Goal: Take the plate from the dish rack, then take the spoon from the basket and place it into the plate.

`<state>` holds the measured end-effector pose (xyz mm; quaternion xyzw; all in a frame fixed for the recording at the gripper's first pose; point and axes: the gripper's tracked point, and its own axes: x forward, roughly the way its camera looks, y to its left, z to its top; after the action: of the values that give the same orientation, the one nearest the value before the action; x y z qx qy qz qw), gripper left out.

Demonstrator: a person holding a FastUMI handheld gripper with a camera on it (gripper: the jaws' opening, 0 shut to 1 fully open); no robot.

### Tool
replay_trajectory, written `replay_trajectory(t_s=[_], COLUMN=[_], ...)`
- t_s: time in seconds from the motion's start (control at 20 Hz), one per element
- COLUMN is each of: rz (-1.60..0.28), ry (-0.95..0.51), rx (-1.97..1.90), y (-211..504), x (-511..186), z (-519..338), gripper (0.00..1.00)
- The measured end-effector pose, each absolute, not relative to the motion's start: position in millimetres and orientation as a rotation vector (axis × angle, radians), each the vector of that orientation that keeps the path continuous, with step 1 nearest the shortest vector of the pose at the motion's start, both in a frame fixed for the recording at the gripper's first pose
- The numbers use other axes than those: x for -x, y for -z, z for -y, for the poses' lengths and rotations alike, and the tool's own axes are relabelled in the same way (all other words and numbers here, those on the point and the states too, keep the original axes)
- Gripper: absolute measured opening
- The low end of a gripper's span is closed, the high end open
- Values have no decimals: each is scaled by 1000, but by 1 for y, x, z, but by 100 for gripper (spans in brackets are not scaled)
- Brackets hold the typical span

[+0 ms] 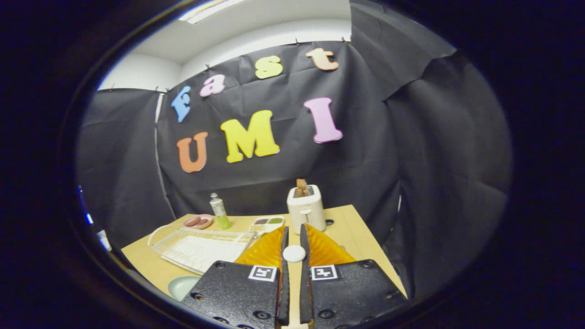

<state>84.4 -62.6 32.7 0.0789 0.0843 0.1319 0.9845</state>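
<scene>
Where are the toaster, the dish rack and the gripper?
toaster [306,209]: gripper view, front face.
dish rack [201,246]: gripper view, white wire floor.
gripper [293,235]: gripper view, midway between nearly closed fingertips.

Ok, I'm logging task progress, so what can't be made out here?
- Pale green plate, gripper view: partly hidden behind the gripper body.
- White round thing between the fingers: too small to name, grip unclear.
- Small tray beyond the dish rack: contents too small.

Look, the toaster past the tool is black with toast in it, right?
No, the toaster is white, not black; the gripper view shows it past the tool, toast in it. The tool's fingers sit close around a small white disc.
</scene>
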Motion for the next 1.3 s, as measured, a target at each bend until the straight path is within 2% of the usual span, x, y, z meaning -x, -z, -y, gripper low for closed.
replay_trajectory(t_s=[0.3, 0.65, 0.95, 1.3], rz=[-231, -468, -611, -654], ry=[-560, -785, -871, -885], rx=[-64, 51, 83, 94], y=[-34, 51, 104, 120], x=[-28, -9, -3, -12], z=[-59, -159, -197, -205], gripper=[14, 14, 14, 18])
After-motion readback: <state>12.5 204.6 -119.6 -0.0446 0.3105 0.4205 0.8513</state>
